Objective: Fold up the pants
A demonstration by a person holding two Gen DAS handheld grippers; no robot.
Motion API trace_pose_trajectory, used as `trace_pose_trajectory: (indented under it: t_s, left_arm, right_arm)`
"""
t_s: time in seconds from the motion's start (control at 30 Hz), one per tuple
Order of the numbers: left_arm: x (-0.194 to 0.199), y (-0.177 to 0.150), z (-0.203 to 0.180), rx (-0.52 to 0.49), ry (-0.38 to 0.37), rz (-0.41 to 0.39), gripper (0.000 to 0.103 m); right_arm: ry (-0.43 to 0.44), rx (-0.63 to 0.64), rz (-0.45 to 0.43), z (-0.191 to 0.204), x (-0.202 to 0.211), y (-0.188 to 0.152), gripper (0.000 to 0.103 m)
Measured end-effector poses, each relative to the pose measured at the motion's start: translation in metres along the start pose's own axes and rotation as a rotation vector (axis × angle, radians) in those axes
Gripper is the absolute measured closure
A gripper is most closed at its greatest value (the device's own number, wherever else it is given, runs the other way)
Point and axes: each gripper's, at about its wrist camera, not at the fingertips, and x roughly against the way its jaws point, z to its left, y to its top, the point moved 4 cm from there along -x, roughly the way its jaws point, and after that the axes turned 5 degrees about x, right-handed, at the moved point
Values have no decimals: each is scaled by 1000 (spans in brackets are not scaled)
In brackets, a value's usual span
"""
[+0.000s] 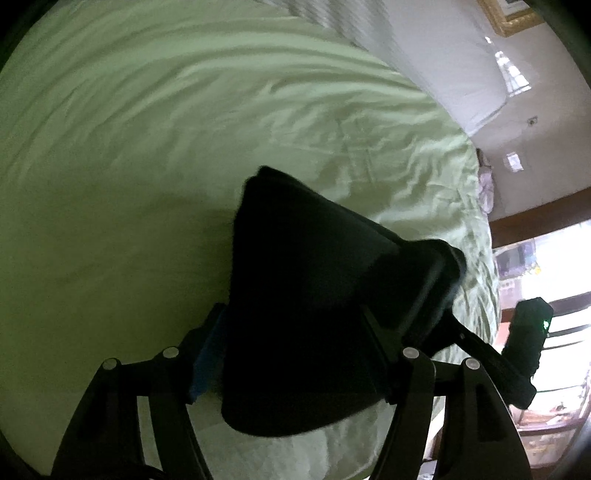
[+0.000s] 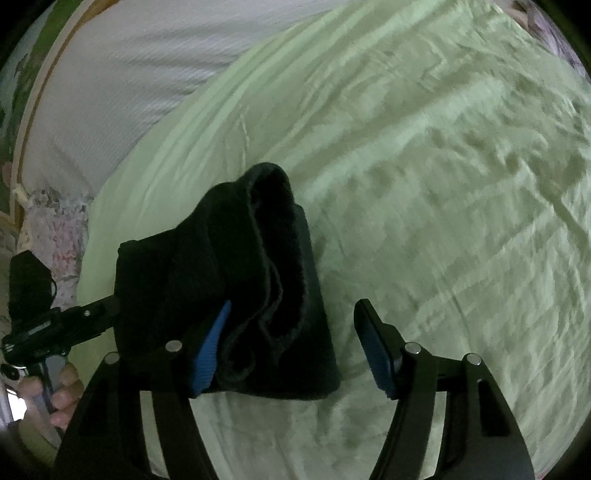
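The black pants (image 1: 295,295) are a folded bundle held above the pale green bedsheet (image 1: 129,166). My left gripper (image 1: 295,354) has the bundle filling the space between its fingers, so it looks shut on the pants. In the right wrist view the pants (image 2: 229,280) hang over the left blue pad (image 2: 210,350) of my right gripper (image 2: 291,350). Its jaws stand wide apart and the right pad (image 2: 375,350) is bare. The other gripper (image 2: 40,317) shows at the left, gripping the pants' far side.
A white mattress side or pillow (image 2: 129,74) lies beyond the green sheet. Floral fabric (image 2: 62,229) sits at the bed's edge. A wall with a gold picture frame (image 1: 513,14) and a bright window (image 1: 554,295) are at the right.
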Motion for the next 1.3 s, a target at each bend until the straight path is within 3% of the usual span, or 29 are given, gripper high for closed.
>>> trace_pose_trajectory:
  t_s: [0.17, 0.23, 0.33, 0.47, 0.6, 0.7, 0.87, 1.07, 1.3]
  left_arm:
    - [-8, 16, 10, 41, 9, -15, 37]
    - [-11, 20, 9, 30, 7, -14, 52]
    - [-16, 23, 5, -3, 39, -14, 56]
    - [-23, 24, 7, -15, 63, -8, 57]
    - [-31, 26, 14, 14, 40, 11, 56]
    - [-27, 25, 15, 23, 29, 16, 53]
    - [-13, 16, 19, 63, -1, 36, 49]
    - [-19, 1, 22, 49, 5, 63, 46]
    - [-26, 1, 25, 74, -34, 71, 62]
  right_arm:
    - [5, -9, -1, -1, 0, -3, 35]
    - [-2, 0, -4, -1, 0, -3, 35]
    - [-9, 10, -3, -5, -2, -3, 35]
    - [-10, 0, 3, -12, -7, -2, 35]
    - [-5, 4, 4, -12, -7, -2, 35]
    - [35, -35, -2, -12, -6, -3, 37]
    - [121, -93, 1, -10, -6, -2, 48]
    - [154, -110, 6, -13, -12, -1, 48]
    - [189, -126, 6, -14, -11, -7, 51]
